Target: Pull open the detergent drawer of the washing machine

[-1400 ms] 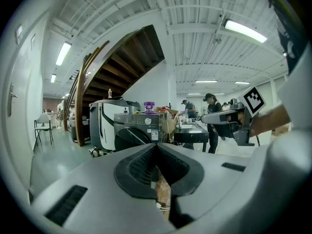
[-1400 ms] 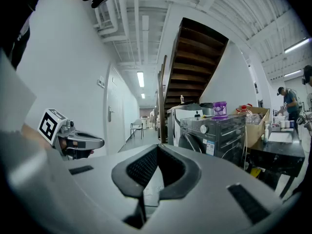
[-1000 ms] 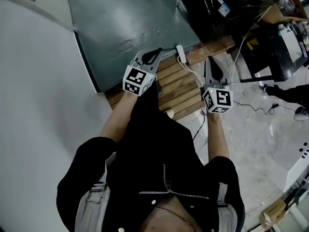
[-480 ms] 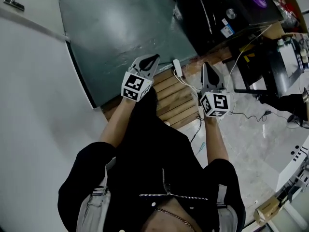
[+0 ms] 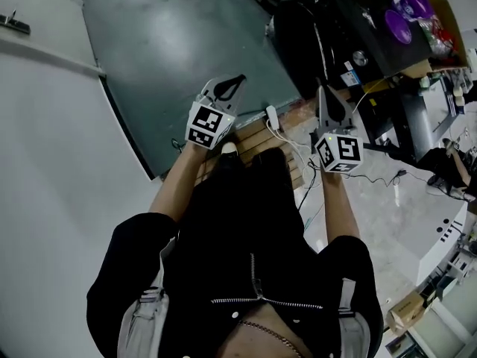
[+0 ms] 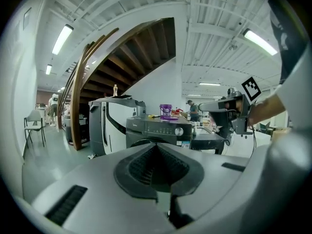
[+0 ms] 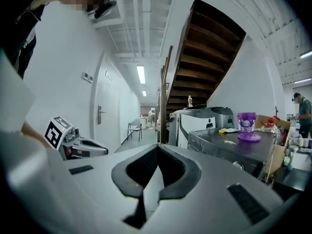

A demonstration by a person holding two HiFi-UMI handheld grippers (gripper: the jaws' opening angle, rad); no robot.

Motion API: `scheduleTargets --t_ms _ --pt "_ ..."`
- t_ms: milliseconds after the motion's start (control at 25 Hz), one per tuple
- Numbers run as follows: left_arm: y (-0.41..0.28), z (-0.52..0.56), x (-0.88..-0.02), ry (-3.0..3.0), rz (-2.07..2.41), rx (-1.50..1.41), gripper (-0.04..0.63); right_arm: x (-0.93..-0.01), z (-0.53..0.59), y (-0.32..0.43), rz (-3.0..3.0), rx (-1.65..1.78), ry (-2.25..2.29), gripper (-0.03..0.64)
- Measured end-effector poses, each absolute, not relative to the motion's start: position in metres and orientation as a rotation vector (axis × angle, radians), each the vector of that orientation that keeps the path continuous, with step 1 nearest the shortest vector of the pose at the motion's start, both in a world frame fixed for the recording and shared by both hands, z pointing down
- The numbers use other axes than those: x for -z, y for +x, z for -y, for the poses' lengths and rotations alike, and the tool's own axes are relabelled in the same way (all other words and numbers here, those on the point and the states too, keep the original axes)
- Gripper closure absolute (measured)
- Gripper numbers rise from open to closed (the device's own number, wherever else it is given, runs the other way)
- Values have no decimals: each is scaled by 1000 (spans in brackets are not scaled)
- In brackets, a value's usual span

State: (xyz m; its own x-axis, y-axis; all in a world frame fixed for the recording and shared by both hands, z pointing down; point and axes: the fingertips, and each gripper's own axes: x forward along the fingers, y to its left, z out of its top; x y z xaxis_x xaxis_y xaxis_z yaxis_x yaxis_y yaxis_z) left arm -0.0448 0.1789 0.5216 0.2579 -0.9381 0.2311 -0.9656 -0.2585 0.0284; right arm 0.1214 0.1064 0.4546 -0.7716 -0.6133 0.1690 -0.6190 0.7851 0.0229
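The dark washing machine (image 5: 328, 32) stands ahead at the upper right of the head view, with a purple tub (image 5: 414, 2) on its top. In the left gripper view its front panel (image 6: 156, 129) with a round knob (image 6: 179, 131) faces me from some way off; the detergent drawer is too small to tell apart from the panel. My left gripper (image 5: 228, 88) is shut and empty, held in the air. The right gripper (image 5: 329, 99) is beside it, also shut and empty. Each shows in the other's view: the right gripper (image 6: 217, 106) and the left gripper (image 7: 92, 147). Neither touches the machine.
A wooden pallet (image 5: 261, 136) with a white power strip (image 5: 273, 118) and cables lies at my feet. A white wall (image 5: 45, 140) runs along the left. Beyond are a staircase (image 6: 131, 57), a white appliance (image 6: 109, 123), a chair (image 6: 34, 126) and a cluttered desk (image 5: 440, 73).
Both grippers have travelled forward and a little up, side by side. The pallet has slid back under my body and the washing machine has come further into view.
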Motion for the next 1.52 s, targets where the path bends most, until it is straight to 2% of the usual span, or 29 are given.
scheduleTargets --t_ms 520,960,1240,1520 --pt "-68 -110 -515 2437 1701 -262 574 -457 -63 97 2798 -139 1104 611" --pt "-77 -18 -516 2497 1602 -308 574 -461 18 84 2780 -216 1203 611" --pt "-91 60 -490 2522 1575 -383 574 -437 99 72 2802 -243 1265 611" --pt "-110 118 -418 2545 1585 -430 574 -371 168 55 2847 -228 1287 611"
